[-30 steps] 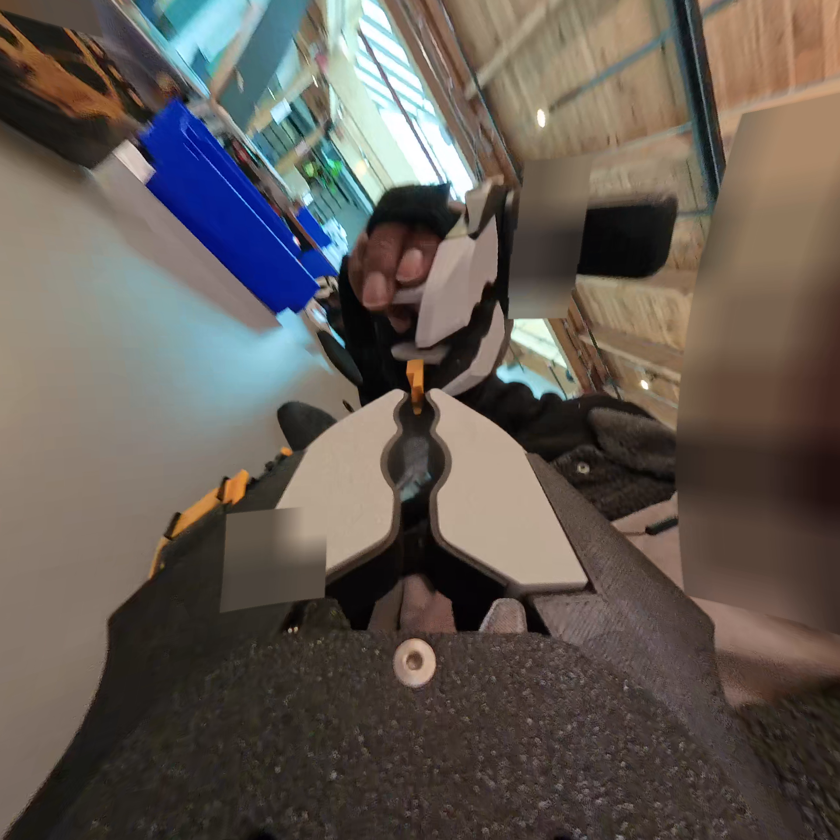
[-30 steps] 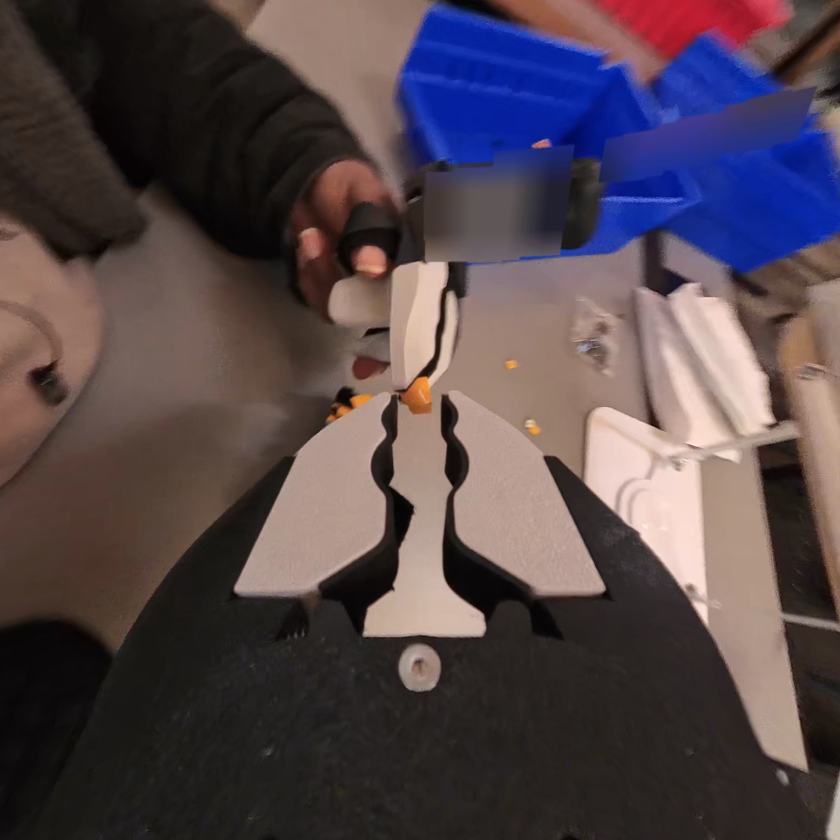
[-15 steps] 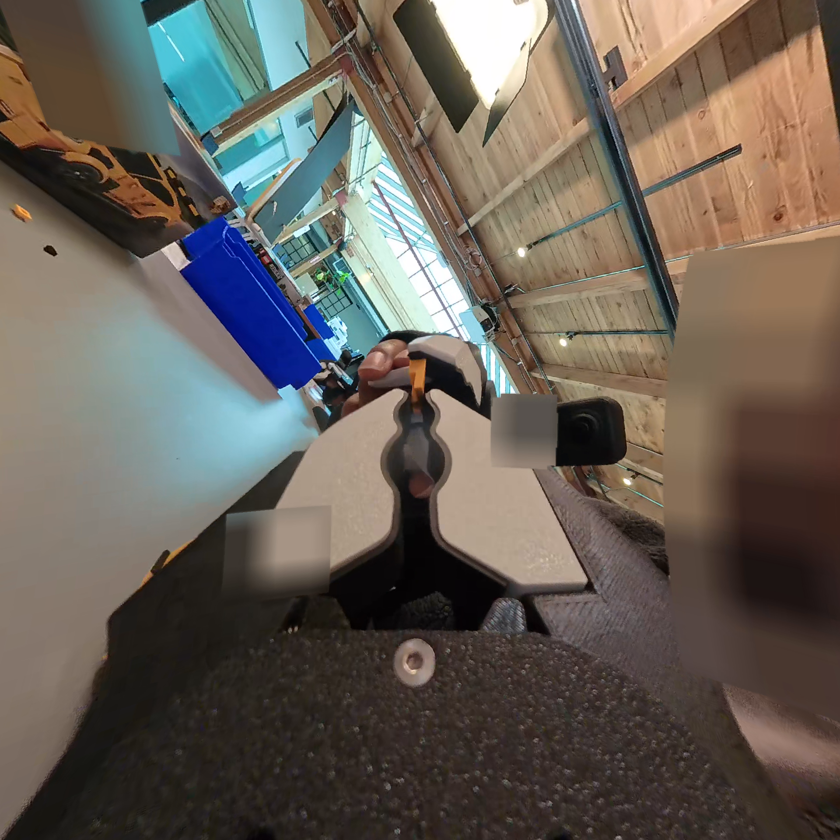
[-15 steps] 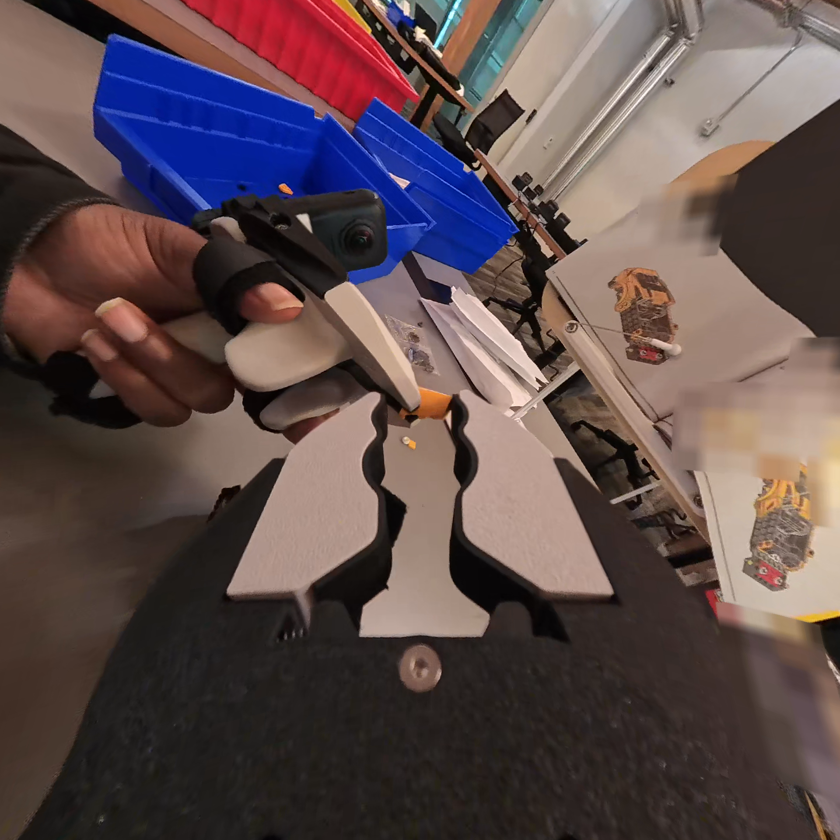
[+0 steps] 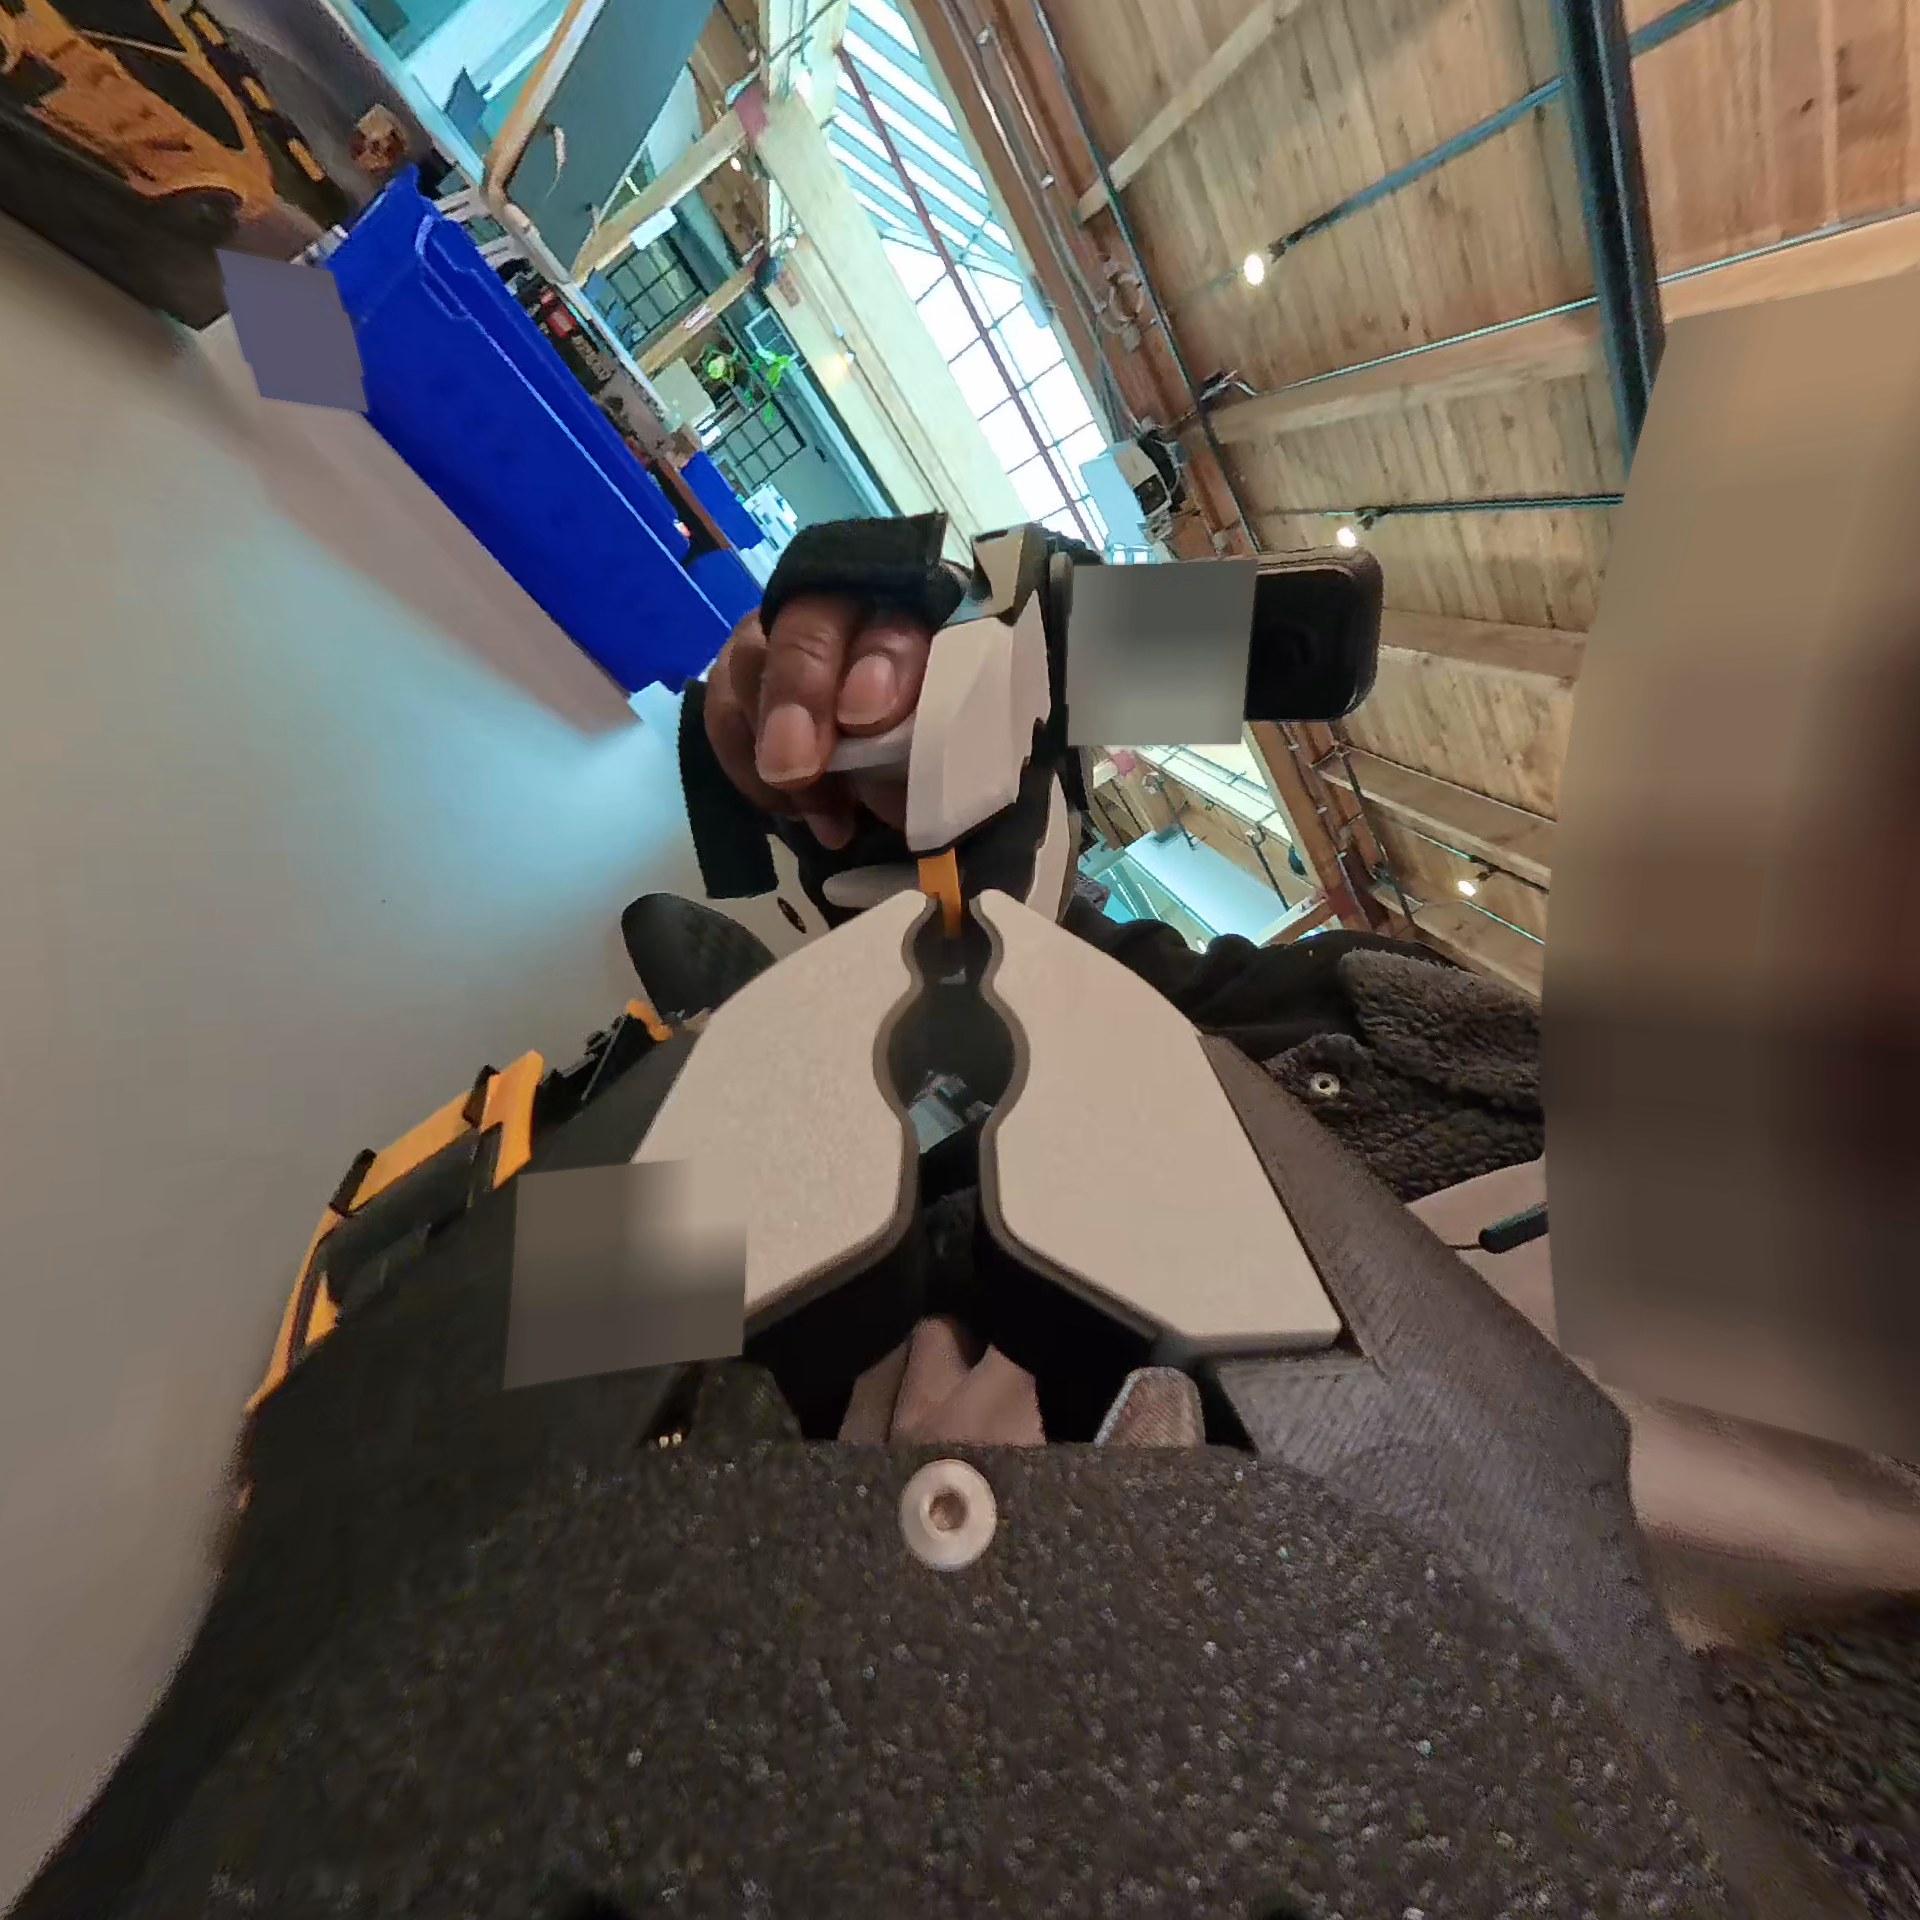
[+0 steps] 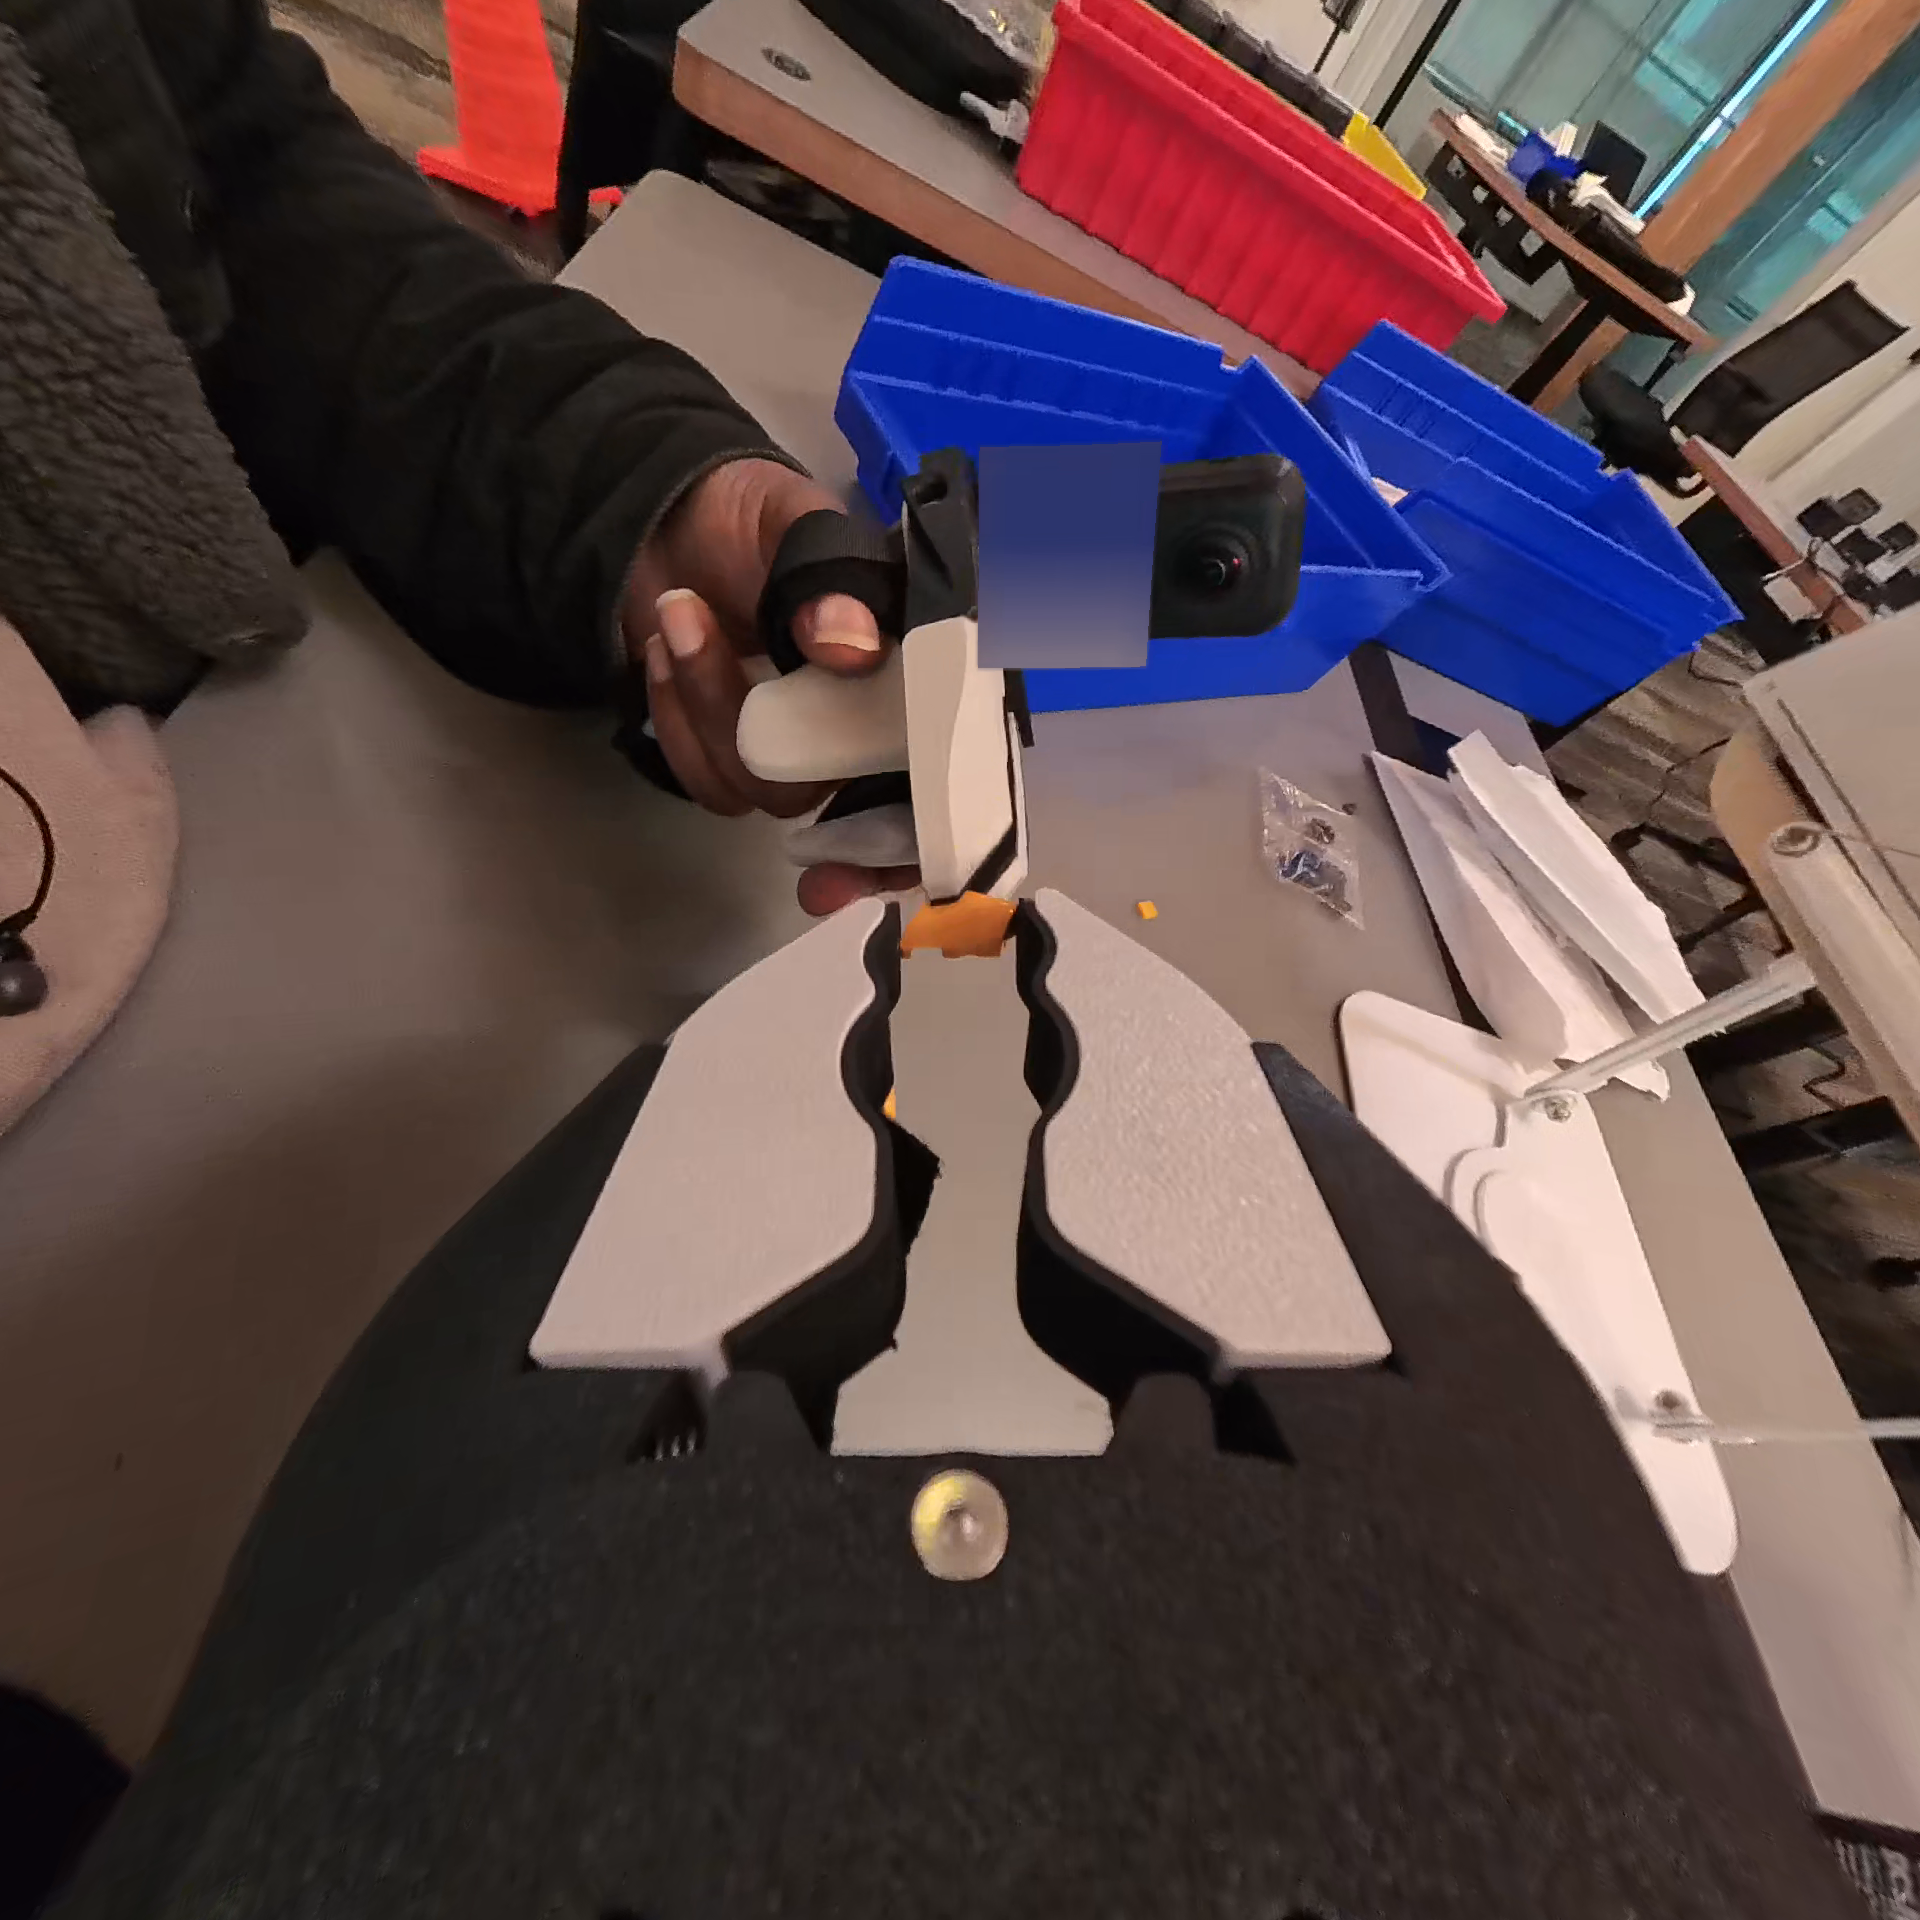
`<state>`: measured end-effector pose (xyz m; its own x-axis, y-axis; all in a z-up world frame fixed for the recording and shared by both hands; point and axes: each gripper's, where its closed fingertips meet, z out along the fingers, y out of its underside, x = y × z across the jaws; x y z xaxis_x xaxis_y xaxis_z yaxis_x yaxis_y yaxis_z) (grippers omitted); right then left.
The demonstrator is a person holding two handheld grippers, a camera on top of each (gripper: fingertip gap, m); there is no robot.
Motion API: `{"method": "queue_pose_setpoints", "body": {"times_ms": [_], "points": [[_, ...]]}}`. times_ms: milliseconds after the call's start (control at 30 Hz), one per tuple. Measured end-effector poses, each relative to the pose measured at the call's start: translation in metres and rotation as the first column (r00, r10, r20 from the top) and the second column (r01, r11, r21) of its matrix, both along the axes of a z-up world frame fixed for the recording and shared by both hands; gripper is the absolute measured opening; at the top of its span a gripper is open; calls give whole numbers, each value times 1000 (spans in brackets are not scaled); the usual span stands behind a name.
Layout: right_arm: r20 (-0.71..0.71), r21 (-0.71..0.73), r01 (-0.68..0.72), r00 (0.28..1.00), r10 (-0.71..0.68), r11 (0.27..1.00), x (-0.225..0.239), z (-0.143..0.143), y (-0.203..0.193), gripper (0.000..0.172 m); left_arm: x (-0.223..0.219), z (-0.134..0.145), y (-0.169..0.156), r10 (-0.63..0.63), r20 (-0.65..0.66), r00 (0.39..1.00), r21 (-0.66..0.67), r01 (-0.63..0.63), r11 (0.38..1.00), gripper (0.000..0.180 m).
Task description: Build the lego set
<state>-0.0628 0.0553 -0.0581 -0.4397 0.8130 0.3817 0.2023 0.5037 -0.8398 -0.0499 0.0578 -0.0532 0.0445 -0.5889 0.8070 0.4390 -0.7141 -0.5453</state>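
A small flat orange piece point(image 6: 951, 930) hangs above the grey table point(image 6: 416, 935), held between my two grippers. My right gripper point(image 6: 958, 914) is shut on it, with a pad on each side edge. My left gripper point(image 6: 971, 883), held by a hand, comes down from above and pinches the piece's top. In the left wrist view the left gripper point(image 5: 948, 920) is nearly closed on the piece's thin edge point(image 5: 943, 888). The right gripper point(image 5: 940, 854) meets it from the far side.
Two blue bins point(image 6: 1091, 416) and a red bin point(image 6: 1247, 197) stand behind. A small bag of parts point(image 6: 1309, 842), a loose orange bit point(image 6: 1146, 909), white paper sheets point(image 6: 1538, 914) and a white flat part point(image 6: 1507, 1195) lie to the right. An orange-and-black assembly point(image 5: 416, 1174) sits below the left gripper. The grippers are tip to tip, or close to it. Both grippers' tips are roughly 25 cm from the loose orange bit point(image 6: 1146, 909).
Both grippers swung round while staying tip to tip. The right gripper's fingers opened a little, then closed in until both pads touch the orange piece. The left gripper kept its pinch.
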Motion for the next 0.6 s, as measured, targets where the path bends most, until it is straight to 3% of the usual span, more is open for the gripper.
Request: {"method": "queue_pose_setpoints", "body": {"times_ms": [300,600], "points": [[53,87,230,971,-235,969,-6,-15,22,21,-15,-17,20,170,-63,983,-74,-175,982,3],[110,159,229,963,-248,960,-11,-22,24,16,-12,-23,21,182,-88,979,-97,-191,977,3]]}}
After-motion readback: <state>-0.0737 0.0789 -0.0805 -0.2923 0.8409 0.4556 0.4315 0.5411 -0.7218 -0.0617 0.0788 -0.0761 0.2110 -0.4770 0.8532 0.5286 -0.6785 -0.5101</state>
